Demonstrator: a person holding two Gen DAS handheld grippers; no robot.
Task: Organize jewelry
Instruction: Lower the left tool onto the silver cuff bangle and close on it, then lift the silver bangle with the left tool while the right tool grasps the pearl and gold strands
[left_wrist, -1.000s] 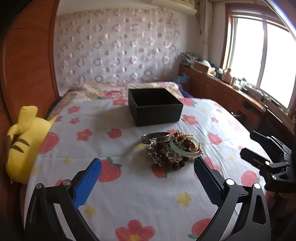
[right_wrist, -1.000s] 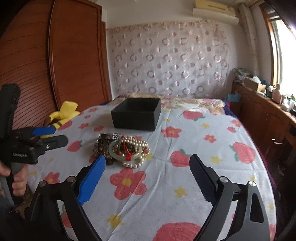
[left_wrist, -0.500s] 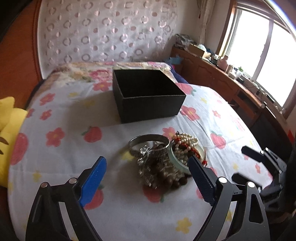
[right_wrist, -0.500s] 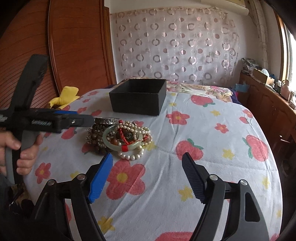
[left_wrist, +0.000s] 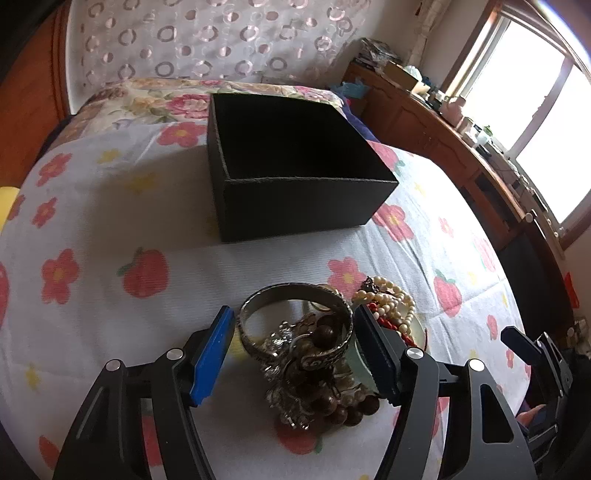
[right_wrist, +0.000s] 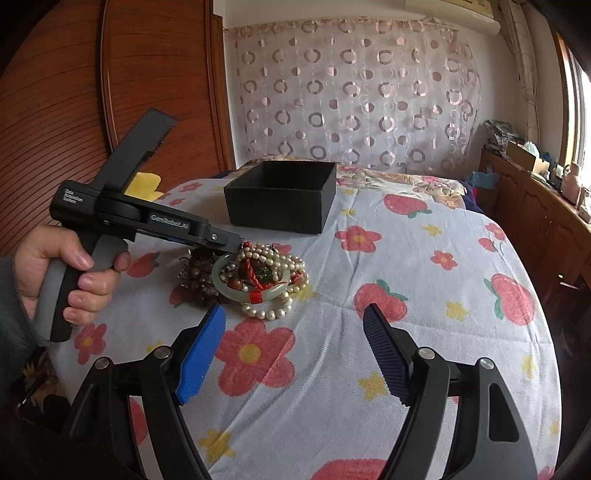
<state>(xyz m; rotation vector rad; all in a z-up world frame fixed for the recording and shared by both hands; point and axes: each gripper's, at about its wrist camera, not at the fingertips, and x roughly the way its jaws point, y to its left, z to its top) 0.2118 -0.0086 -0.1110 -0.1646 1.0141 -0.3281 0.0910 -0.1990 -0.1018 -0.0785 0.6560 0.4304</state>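
So left gripper (left_wrist: 293, 332) dropped in, jaws now open astride silver bangle (left_wrist: 295, 321) | right gripper (right_wrist: 295, 347) open, idle | black box (left_wrist: 295, 177) at 12 o'clock, nothing visible inside | grab looks imminent

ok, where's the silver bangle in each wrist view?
Left wrist: silver bangle low centre, between the left gripper's open fingers, atop the jewelry pile.
Right wrist: not visible; the left gripper covers that side of the pile.
Shared landmark: black box, on the bed behind the pile.
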